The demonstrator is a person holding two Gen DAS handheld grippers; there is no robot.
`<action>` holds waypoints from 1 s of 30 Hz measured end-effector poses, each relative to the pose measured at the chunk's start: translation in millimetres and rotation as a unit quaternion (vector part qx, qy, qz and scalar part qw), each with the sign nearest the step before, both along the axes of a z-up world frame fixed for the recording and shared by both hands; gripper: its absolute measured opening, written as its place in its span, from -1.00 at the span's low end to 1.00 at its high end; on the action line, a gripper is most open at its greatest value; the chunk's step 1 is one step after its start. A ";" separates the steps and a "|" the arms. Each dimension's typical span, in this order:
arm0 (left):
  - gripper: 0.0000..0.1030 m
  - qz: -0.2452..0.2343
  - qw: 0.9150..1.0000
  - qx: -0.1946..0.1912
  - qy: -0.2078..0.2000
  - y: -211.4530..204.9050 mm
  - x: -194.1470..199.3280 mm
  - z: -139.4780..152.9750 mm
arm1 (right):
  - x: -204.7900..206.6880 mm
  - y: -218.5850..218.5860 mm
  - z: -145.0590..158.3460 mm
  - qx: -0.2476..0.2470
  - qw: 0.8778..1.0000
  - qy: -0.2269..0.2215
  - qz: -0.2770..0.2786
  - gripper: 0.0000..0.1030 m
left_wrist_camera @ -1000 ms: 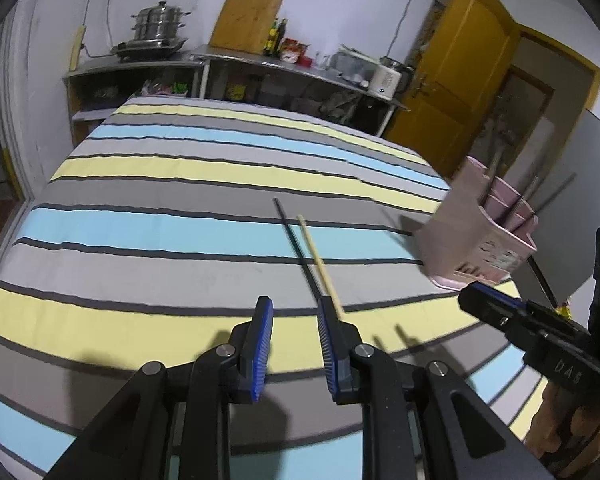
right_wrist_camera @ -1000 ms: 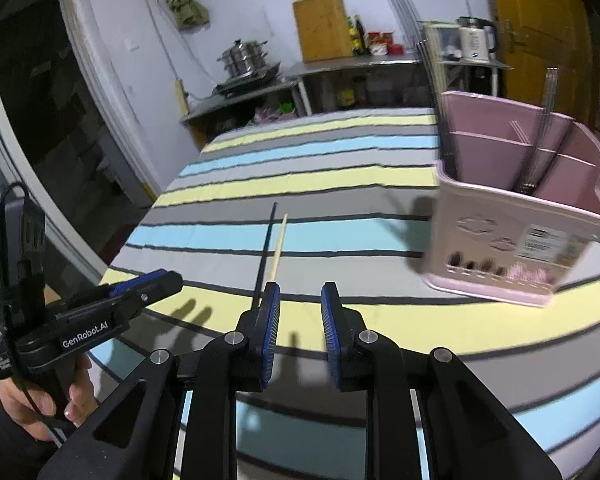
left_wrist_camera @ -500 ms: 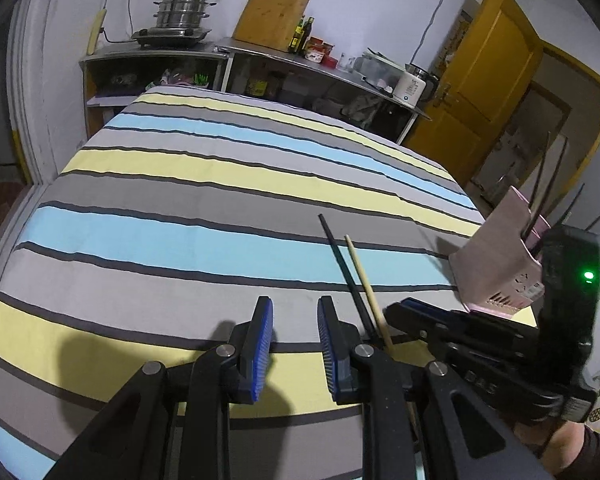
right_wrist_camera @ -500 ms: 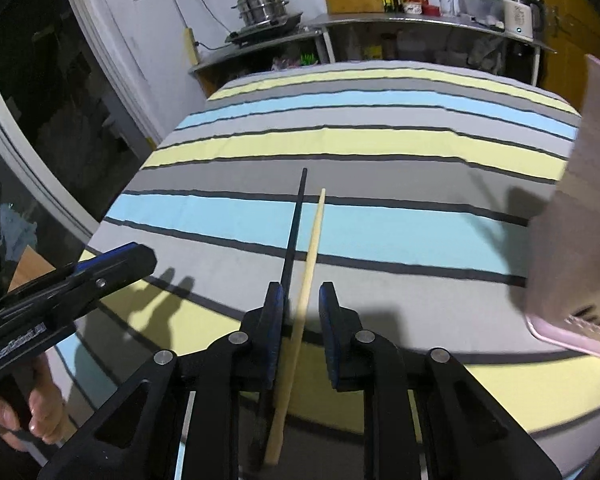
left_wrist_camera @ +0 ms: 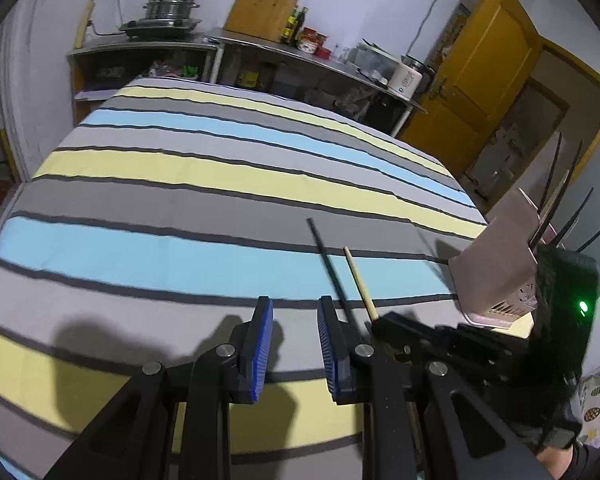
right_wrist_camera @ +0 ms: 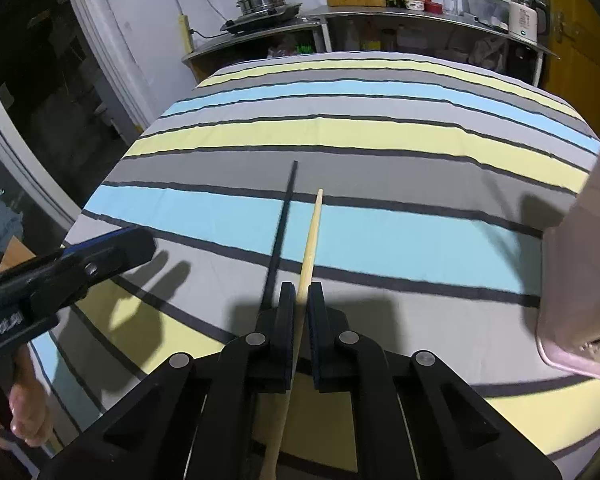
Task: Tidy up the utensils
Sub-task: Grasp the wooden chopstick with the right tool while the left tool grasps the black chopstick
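Note:
A wooden chopstick and a black chopstick lie side by side on the striped tablecloth. My right gripper is down at the cloth, its jaws closing with the wooden chopstick's near part between the pads; the black one lies just outside its left finger. From the left wrist view the same pair, black chopstick and wooden chopstick, runs to the right gripper. My left gripper hovers beside them, slightly open and empty. A pink utensil holder at the right has several chopsticks in it.
The pink utensil holder stands close to the right of the right gripper. A hand holds the left gripper at the table's left edge. Behind the table are metal shelves with a steamer pot, a kettle and a yellow door.
The right gripper has come down over the wooden chopstick and its jaws have narrowed around it. The left gripper has drifted nearer to the chopsticks, its gap unchanged.

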State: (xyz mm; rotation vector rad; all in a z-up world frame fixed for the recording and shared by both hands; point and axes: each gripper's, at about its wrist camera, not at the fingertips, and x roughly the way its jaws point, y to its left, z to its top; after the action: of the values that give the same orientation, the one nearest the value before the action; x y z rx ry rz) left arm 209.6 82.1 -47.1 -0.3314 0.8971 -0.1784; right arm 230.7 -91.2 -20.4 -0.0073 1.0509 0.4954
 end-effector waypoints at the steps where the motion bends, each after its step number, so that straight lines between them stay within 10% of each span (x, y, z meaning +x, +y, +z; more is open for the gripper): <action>1: -0.56 -0.003 1.000 -0.001 0.002 -4.1 4.8 -1.6 | -1.3 -5.3 0.4 0.000 1.000 0.001 -0.005 -0.88; 15: -0.84 -0.042 0.996 0.073 0.014 -64.9 42.2 -31.8 | -13.1 -49.7 1.6 0.020 0.999 0.013 -0.049 -0.88; 30: -0.89 -0.048 0.996 0.069 0.028 -30.7 -62.3 -28.6 | -59.2 -73.2 4.2 0.019 0.998 0.017 -0.060 -0.88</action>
State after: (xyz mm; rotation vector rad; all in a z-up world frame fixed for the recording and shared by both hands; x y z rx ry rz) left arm 147.4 51.4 -75.8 -0.1667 0.9760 -0.1952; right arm 171.6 -164.4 -16.3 0.0980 1.0675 0.4076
